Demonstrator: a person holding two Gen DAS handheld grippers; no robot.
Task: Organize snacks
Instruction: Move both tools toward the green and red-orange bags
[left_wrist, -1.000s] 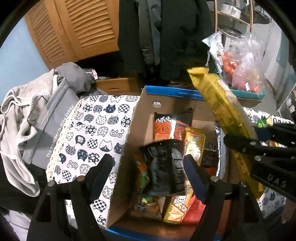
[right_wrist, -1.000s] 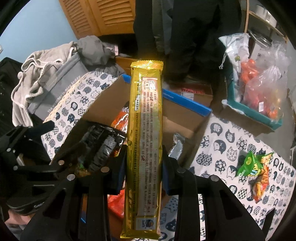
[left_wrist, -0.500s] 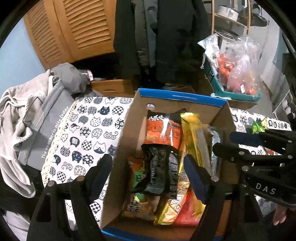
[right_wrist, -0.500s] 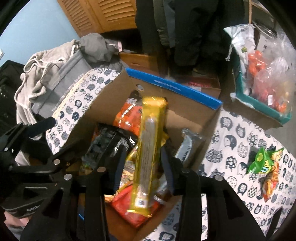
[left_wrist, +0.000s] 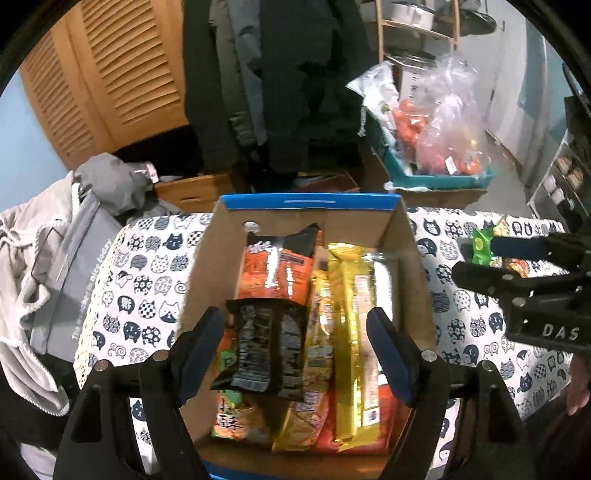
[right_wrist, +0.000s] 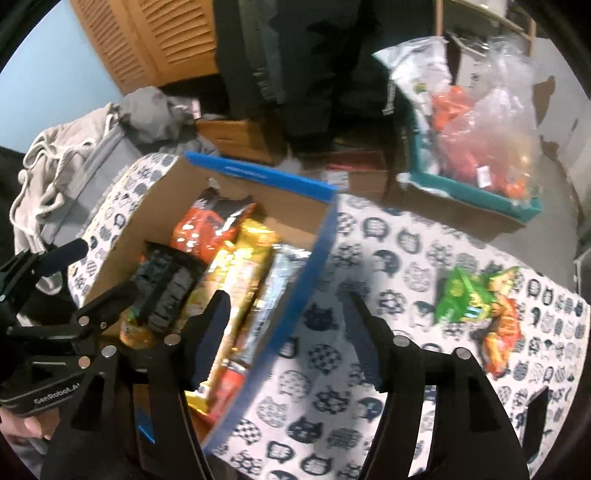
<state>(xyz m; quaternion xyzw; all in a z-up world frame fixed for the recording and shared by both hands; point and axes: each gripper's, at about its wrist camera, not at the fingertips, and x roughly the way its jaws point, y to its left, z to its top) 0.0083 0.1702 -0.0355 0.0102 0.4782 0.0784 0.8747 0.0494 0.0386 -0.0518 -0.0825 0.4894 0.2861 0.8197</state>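
A cardboard box with a blue rim (left_wrist: 308, 202) (right_wrist: 258, 175) sits on the cat-print tablecloth and holds several snack packs. A long gold pack (left_wrist: 354, 325) (right_wrist: 240, 273) lies in it, beside an orange pack (left_wrist: 279, 273) and a black pack (left_wrist: 266, 350). My left gripper (left_wrist: 295, 350) is open and empty over the box. My right gripper (right_wrist: 288, 332) is open and empty over the box's right wall; it also shows in the left wrist view (left_wrist: 476, 262). A green pack (right_wrist: 460, 299) and an orange pack (right_wrist: 504, 332) lie on the cloth at the right.
The cat-print tablecloth (right_wrist: 388, 258) covers the table. Grey clothes and a grey bag (left_wrist: 62, 266) lie at the left. A teal bin with plastic bags (left_wrist: 439, 162) stands behind the table. Dark coats (left_wrist: 288, 81) hang at the back.
My right gripper lowered the long gold pack into the box, let go of it and opened, then swung right toward the cloth. My left gripper stayed open over the box.
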